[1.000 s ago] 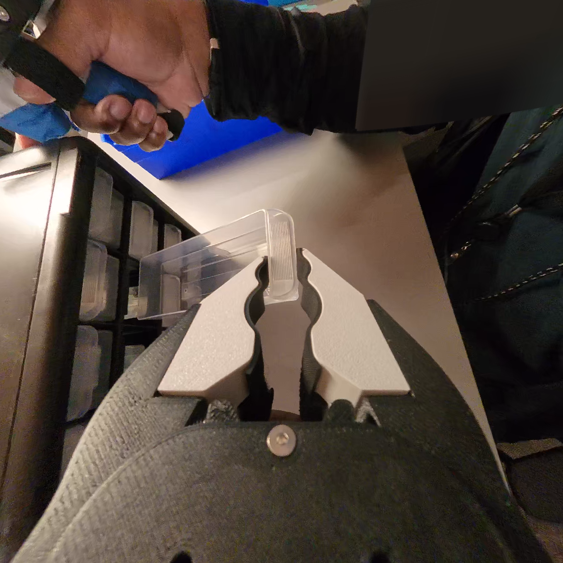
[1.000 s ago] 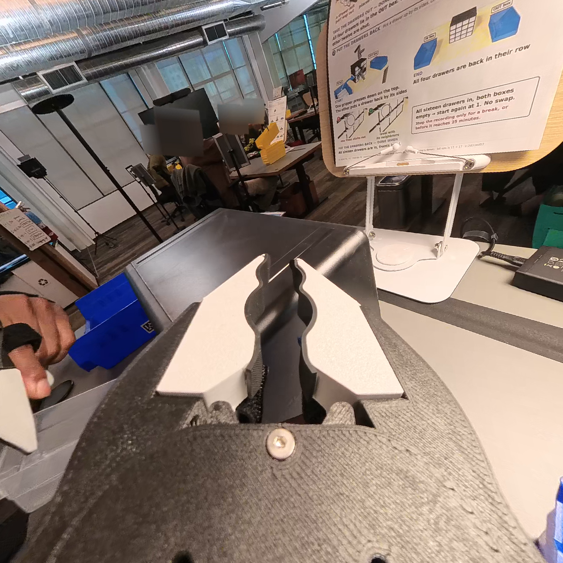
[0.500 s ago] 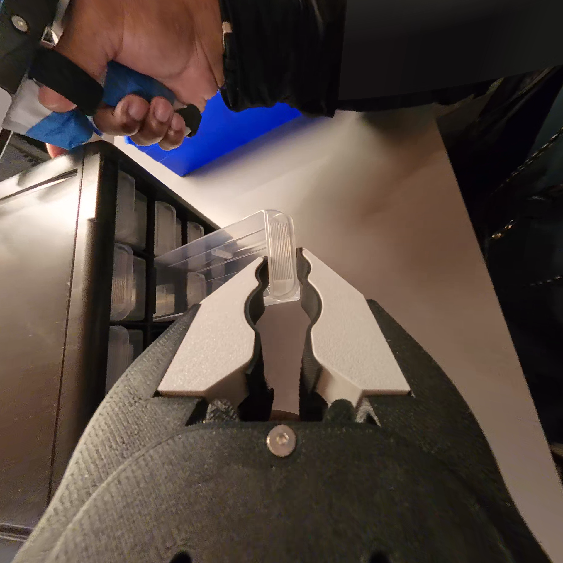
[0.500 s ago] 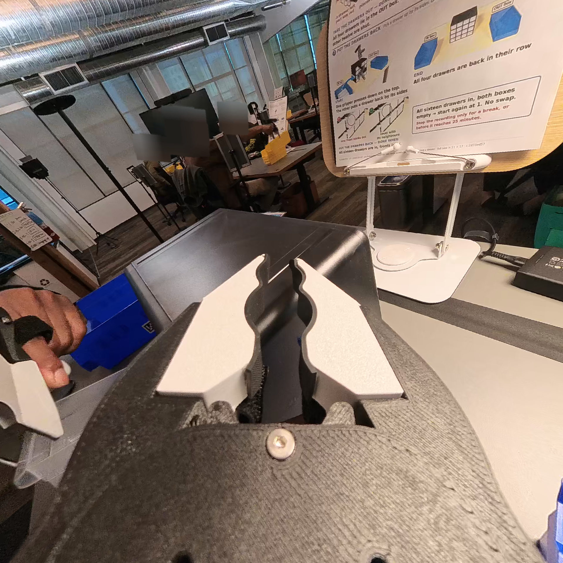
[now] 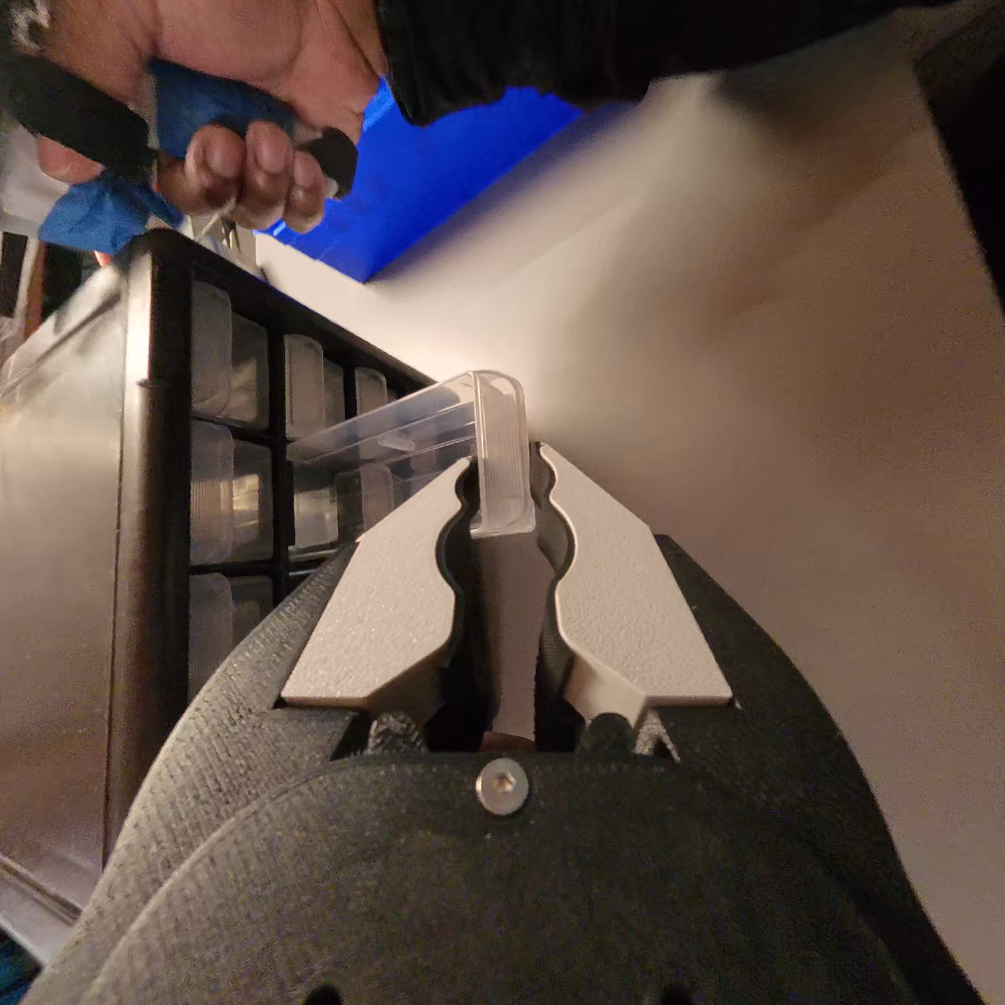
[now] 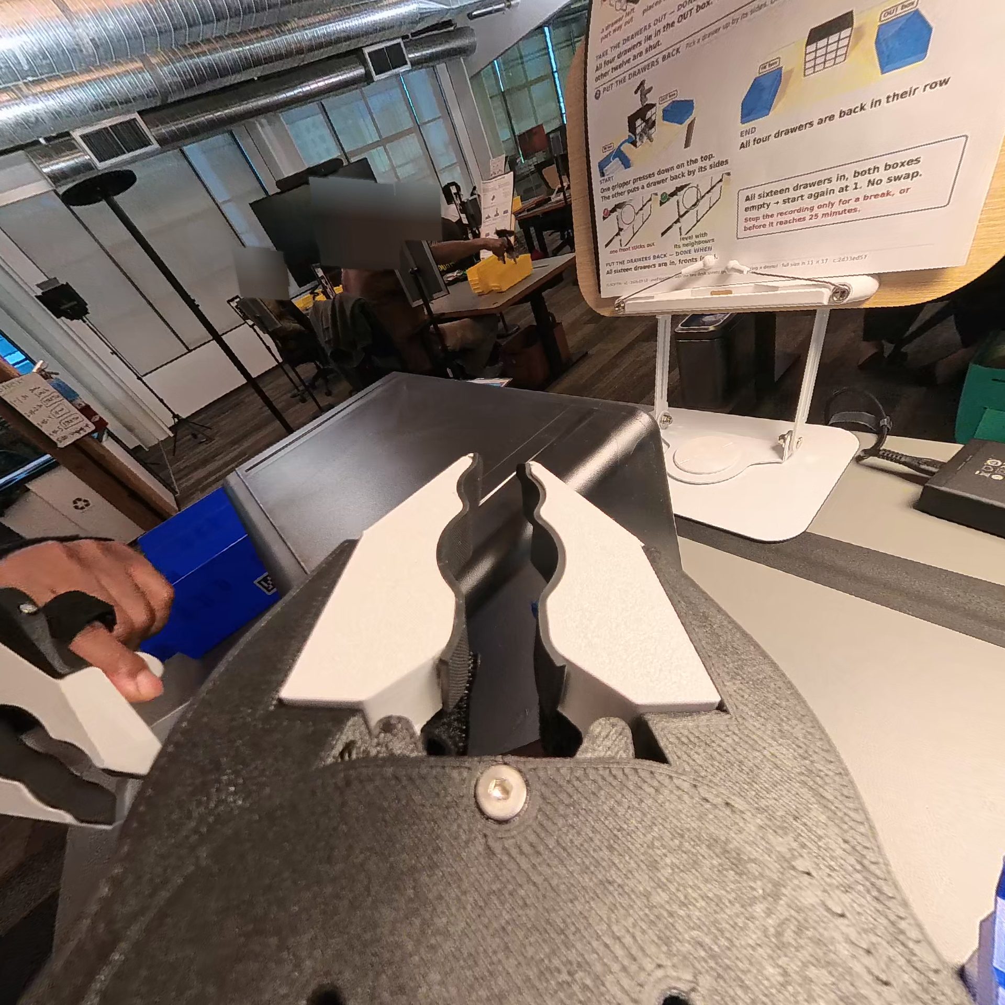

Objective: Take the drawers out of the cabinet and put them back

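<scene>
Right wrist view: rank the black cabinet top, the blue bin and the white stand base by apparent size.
1. Black cabinet top, plainly largest, though nearest the camera.
2. and 3. White stand base and blue bin look alike; the bin is partly hidden, so unranked.

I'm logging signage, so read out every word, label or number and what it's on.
I won't repeat wording; these carry it:
Instruction sheet on wooden board: legible.
White card, far left: too small.
Blue bin sticker: partly hidden.
Black box, right: too small.
Left wrist view: none.
</scene>
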The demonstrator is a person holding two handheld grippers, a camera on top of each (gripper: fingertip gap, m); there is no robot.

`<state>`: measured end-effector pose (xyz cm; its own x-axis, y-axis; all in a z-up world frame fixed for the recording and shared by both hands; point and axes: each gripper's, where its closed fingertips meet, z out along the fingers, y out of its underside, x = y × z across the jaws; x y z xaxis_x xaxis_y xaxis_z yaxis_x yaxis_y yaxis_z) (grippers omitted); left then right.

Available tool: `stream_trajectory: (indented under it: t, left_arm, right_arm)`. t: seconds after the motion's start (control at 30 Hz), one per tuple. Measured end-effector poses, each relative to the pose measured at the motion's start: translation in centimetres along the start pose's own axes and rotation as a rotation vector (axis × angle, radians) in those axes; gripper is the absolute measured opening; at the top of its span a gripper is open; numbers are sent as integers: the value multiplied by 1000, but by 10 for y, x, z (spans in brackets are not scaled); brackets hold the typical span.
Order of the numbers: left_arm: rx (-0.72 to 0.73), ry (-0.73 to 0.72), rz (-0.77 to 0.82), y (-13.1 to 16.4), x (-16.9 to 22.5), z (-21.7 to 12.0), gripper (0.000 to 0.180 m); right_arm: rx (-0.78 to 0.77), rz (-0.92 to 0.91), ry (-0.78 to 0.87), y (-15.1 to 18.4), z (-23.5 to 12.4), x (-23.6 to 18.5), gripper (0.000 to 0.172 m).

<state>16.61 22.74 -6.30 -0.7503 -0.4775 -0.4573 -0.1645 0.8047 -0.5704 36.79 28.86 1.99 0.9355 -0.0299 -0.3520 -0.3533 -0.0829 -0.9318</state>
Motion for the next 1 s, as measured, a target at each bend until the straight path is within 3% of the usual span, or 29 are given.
stream_trajectory:
  t: [0.13,0.5,0.77,0.9,1.0]
  left_arm:
    - [-99,-67,38,17,-5,12,18]
    - [-75,-125,-9,26,-35,22,15]
    - [-71,-319,-79,41,-70,28,24]
    - [-39,-322,-110,36,-64,21,40]
    - [-45,-320,-129,35,-61,17,38]
  right_arm:
    - [1,5,-3,0,0,0,16]
    - [0,3,-3,0,0,0,16]
    - [-2,5,-2,0,0,0,16]
    - [-7,8,-2,1,0,1,16]
    - [-21,8,13,4,1,3,16]
